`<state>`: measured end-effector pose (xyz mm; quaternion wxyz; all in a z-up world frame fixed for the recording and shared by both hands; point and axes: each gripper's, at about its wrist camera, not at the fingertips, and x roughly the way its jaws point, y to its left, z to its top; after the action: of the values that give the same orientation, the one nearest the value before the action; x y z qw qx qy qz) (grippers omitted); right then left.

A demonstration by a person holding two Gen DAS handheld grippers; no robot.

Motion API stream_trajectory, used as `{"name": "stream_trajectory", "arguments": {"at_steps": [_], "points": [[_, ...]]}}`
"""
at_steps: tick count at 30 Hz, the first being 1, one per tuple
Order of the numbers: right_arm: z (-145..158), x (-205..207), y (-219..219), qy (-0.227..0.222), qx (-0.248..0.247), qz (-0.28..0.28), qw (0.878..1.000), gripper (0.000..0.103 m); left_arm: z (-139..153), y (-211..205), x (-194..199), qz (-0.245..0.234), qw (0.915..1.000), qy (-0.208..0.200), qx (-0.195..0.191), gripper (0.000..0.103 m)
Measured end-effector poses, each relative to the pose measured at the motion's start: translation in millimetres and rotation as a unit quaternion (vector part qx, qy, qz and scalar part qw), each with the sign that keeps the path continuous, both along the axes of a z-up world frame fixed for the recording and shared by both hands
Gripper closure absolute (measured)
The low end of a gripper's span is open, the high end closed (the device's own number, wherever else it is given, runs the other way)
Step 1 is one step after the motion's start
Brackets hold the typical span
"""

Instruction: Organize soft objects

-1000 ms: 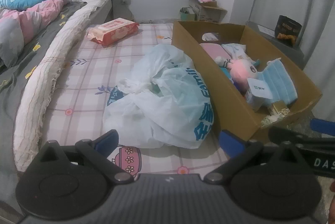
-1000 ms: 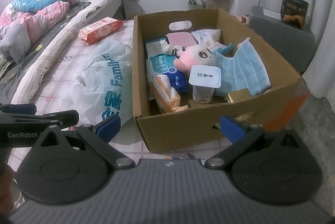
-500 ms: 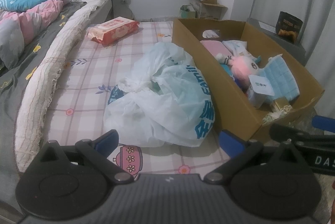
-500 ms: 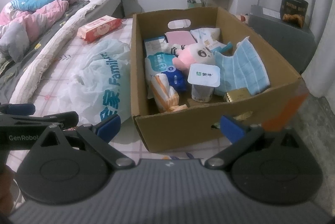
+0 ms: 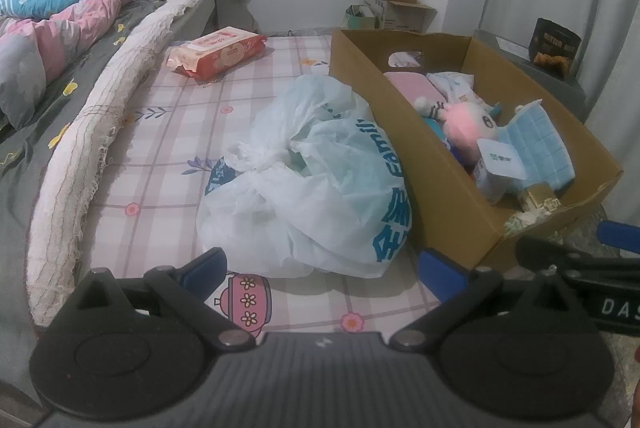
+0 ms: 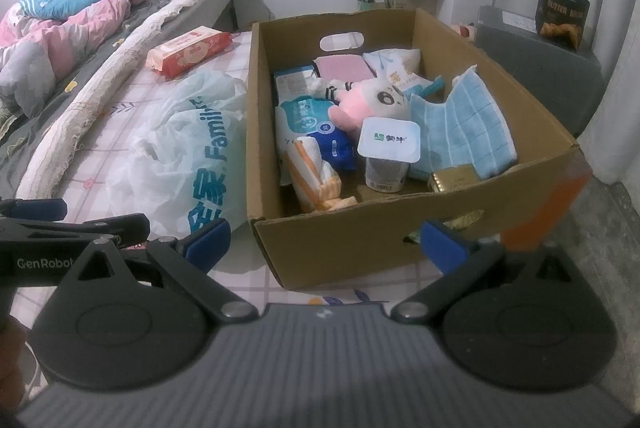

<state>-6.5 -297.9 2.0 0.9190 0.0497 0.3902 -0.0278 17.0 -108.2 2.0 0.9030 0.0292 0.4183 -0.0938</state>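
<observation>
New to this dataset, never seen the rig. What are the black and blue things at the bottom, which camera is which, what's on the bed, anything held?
No robot arm: a person holds two handheld grippers, each with a fisheye camera looking along its jaws. The left gripper faces a crumpled white plastic bag on the checked pink bedsheet. The right gripper faces an open brown cardboard box holding a pink plush toy and folded blue cloth. Both jaws are open, holding nothing. A red wipes pack lies further back.
</observation>
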Motion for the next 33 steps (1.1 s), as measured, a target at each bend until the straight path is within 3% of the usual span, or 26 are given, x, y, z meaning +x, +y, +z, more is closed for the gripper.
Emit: {"name": "stream_trajectory", "arguments": {"at_steps": [33], "points": [[-1.0, 1.7, -2.8, 0.002, -0.002, 0.0, 1.0, 0.001, -1.1, -3.6, 3.2, -0.001, 1.0, 0.01, 0.0, 0.001]]}}
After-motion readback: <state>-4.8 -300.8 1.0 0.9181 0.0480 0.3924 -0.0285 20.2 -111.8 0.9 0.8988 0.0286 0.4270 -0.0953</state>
